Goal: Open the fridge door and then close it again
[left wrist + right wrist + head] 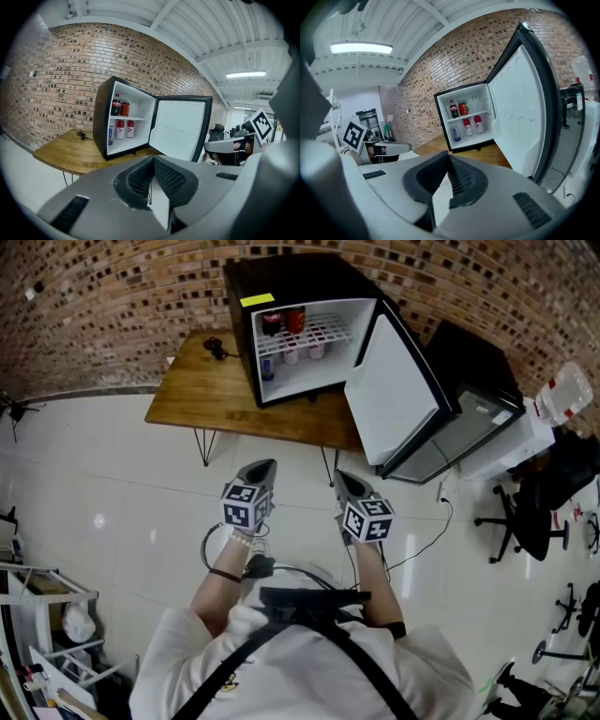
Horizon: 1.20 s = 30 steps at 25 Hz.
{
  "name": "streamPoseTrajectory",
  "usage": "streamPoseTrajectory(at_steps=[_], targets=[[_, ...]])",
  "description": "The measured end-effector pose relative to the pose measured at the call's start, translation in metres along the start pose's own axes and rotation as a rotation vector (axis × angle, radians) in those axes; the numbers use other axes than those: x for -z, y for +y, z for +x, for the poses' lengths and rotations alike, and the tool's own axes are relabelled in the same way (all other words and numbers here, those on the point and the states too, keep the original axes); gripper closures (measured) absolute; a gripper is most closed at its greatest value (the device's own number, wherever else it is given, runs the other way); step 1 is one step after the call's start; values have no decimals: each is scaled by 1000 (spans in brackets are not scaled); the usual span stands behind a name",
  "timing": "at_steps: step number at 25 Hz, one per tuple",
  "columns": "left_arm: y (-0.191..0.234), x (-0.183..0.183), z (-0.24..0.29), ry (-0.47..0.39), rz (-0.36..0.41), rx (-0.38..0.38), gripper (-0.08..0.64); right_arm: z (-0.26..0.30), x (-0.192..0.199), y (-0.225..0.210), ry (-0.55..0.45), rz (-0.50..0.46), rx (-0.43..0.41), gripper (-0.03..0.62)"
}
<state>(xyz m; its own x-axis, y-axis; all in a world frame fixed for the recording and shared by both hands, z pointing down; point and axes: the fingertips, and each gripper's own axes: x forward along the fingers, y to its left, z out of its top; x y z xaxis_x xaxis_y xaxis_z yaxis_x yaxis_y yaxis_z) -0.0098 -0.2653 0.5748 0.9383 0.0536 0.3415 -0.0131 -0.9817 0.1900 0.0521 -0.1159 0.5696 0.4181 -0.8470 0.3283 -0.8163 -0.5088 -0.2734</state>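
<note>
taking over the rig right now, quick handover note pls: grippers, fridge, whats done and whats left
Left gripper: jaws shut, nothing between them, held out over the floor, short of the table.
Right gripper: jaws shut, empty, beside the left one, not touching the door.
Fridge: stands on the wooden table. Its door is swung wide open to the right. Drinks stand on the shelves inside.
Done: door opened.
Left: push the door shut. The right gripper looks nearer to it.
</note>
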Motion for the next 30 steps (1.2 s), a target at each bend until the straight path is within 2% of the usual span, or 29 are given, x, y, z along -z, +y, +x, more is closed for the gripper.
streamPoseTrajectory(at_steps=[11,27,30], targets=[[-16,0,2,18,30,24,560,-7,-1,-3,-11,4,2,583],[-29,5,2,10,-17,47,560,-25,5,-16,-16,14,32,583],[-31,8,2,12,-26,53,560,-29,10,-26,-14,8,61,581]])
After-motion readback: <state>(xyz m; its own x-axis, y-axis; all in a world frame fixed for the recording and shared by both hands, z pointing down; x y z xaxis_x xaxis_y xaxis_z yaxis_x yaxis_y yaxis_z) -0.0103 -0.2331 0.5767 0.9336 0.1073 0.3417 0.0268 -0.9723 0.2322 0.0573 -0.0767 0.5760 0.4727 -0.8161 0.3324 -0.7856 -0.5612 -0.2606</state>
